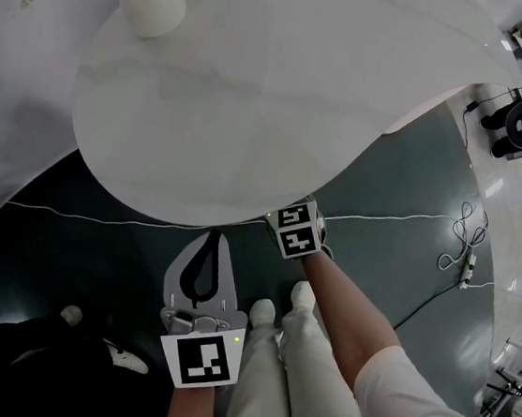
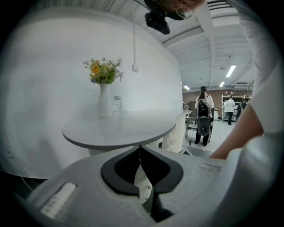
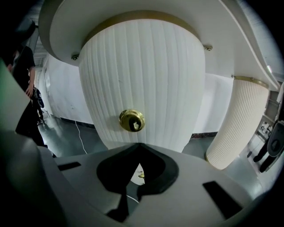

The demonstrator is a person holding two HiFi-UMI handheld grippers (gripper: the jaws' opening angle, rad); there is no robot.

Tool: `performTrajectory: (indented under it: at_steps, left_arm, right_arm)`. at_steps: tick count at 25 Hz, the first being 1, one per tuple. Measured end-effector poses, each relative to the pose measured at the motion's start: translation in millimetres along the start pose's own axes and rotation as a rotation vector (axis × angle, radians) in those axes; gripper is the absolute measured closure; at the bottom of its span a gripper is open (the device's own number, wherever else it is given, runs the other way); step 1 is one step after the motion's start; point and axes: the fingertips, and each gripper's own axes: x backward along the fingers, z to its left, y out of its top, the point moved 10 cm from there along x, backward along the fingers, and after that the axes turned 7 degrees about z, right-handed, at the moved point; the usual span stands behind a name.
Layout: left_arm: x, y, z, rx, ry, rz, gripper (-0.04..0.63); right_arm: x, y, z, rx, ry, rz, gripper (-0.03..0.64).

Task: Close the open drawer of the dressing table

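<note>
In the right gripper view the dressing table's ribbed white drawer front (image 3: 142, 84) bulges under the white table top (image 3: 133, 13), with a round brass knob (image 3: 132, 120) at its lower middle. My right gripper (image 3: 138, 145) is shut and empty, its tips just below and in front of the knob. I cannot tell whether they touch the drawer. The head view shows only the right gripper's marker cube (image 1: 299, 229) at the table top's near edge (image 1: 243, 216); its jaws are hidden beneath. My left gripper (image 1: 216, 234) is shut and empty, held lower and to the left, short of the table.
A white vase (image 2: 104, 103) with flowers and a clear bottle (image 2: 117, 105) stand on the table top. A ribbed white leg (image 3: 235, 124) stands to the drawer's right. White cables (image 1: 73, 216) cross the dark floor. The person's legs and shoes (image 1: 282, 306) are below the grippers. People stand far off (image 2: 203, 116).
</note>
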Motion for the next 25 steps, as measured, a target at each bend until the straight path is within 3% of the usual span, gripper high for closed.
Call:
performTrajectory:
  at_steps: [12, 25]
  left_arm:
    - [12.3, 4.6, -5.5, 0.007, -0.020, -0.008, 0.578]
    - [30.2, 100.4, -32.1, -0.034, -0.021, -0.073, 0.578]
  right_arm:
    - [30.5, 7.5, -6.0, -0.007, -0.015, 0.009, 0.618]
    - [162.4, 65.3, -48.2, 0.060, 0.046, -0.037, 0.620]
